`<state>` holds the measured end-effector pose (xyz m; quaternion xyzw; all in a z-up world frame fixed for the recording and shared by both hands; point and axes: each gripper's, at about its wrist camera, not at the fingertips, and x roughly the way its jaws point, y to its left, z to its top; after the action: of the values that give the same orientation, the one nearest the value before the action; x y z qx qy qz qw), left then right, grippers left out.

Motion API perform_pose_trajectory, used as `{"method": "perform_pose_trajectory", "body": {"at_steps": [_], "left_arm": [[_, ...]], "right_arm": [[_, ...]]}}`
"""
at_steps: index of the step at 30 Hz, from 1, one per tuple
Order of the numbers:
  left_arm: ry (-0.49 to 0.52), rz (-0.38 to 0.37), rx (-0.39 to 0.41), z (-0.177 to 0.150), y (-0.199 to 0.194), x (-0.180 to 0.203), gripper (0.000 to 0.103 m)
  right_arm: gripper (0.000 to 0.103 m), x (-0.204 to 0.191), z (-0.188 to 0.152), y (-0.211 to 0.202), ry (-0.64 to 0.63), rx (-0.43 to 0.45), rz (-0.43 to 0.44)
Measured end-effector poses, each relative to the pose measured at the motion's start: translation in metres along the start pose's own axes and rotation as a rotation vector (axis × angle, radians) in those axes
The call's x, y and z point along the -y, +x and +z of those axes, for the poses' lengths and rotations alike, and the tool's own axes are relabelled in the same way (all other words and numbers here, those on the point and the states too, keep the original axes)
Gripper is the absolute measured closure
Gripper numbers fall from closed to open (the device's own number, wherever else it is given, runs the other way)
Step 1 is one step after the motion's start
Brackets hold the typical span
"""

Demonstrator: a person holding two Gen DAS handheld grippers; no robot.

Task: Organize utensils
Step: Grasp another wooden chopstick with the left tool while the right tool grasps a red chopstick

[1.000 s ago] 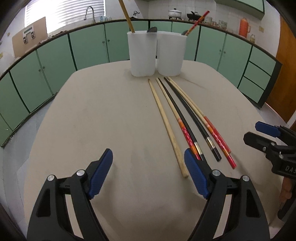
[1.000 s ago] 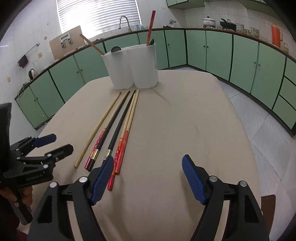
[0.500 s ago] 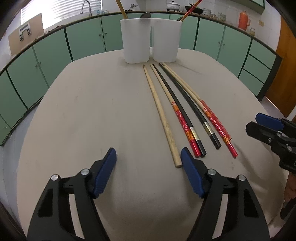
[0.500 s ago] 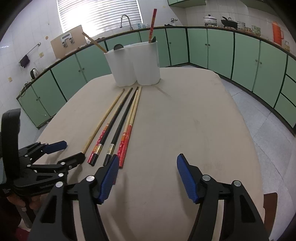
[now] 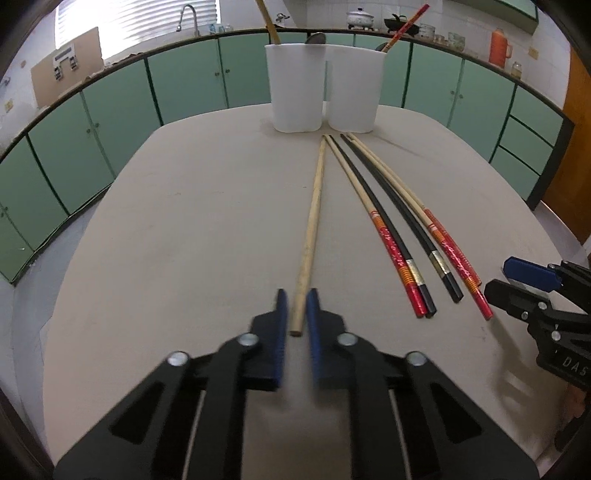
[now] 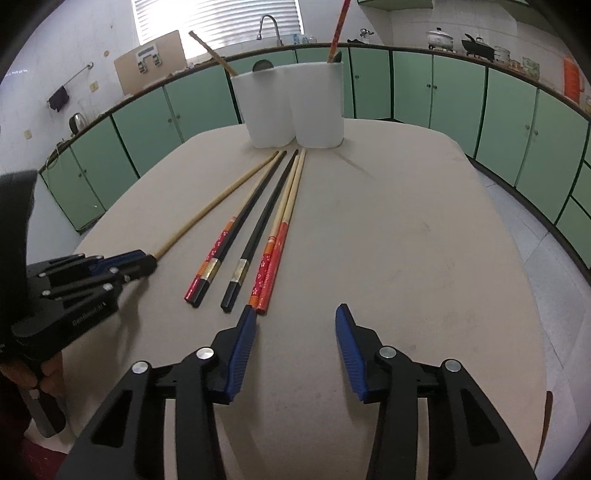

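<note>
We have our left gripper [image 5: 296, 308] narrowed around the near end of the plain wooden chopstick [image 5: 312, 229], its blue pads just beside the stick on either side; whether they already press it we cannot tell, and the stick lies flat on the surface [image 5: 184, 229]. Our right gripper [image 6: 295, 332] hangs wide and empty, just short of the near ends of the two red-patterned chopsticks [image 6: 275, 251]. Beside those lie two black chopsticks [image 6: 258, 221] and one more red-patterned one [image 6: 218, 254], all pointing toward the two white holders [image 6: 291, 107] at the far edge. The holders already carry a wooden chopstick [image 6: 214, 55], a red one [image 6: 338, 27] and what looks like a spoon. We judge the sorting barely begun: six chopsticks are left on the surface, and the plain one looks first in line.
</note>
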<state>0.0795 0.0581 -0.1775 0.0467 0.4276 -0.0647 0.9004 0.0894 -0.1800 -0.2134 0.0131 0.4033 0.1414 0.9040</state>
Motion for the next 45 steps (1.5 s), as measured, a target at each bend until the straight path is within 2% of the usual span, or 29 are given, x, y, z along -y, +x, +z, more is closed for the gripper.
{"method": "perform_pose_trajectory", "body": {"at_steps": [8, 11, 13, 23, 28, 45], "left_arm": [[-0.063, 0.047, 0.000, -0.002, -0.003, -0.011, 0.095], [-0.068, 0.050, -0.003, -0.001, -0.002, -0.012, 0.095], [-0.073, 0.054, -0.005, 0.001, -0.001, -0.011, 0.095], [-0.073, 0.059, -0.006, 0.002, 0.003, -0.012, 0.094], [-0.067, 0.056, -0.004, 0.002, 0.003, -0.012, 0.095], [-0.065, 0.051, 0.002, 0.000, 0.001, -0.012, 0.096]], "right_arm": [[0.060, -0.015, -0.001, 0.004, -0.052, 0.003, -0.011], [0.069, -0.017, 0.001, 0.007, -0.057, 0.009, -0.020], [0.080, -0.018, 0.002, 0.008, -0.053, 0.010, -0.014], [0.082, -0.022, 0.003, 0.012, -0.048, 0.013, -0.028], [0.096, -0.023, 0.004, 0.012, -0.046, 0.011, -0.037], [0.096, -0.013, 0.004, 0.009, -0.018, 0.012, -0.021]]}}
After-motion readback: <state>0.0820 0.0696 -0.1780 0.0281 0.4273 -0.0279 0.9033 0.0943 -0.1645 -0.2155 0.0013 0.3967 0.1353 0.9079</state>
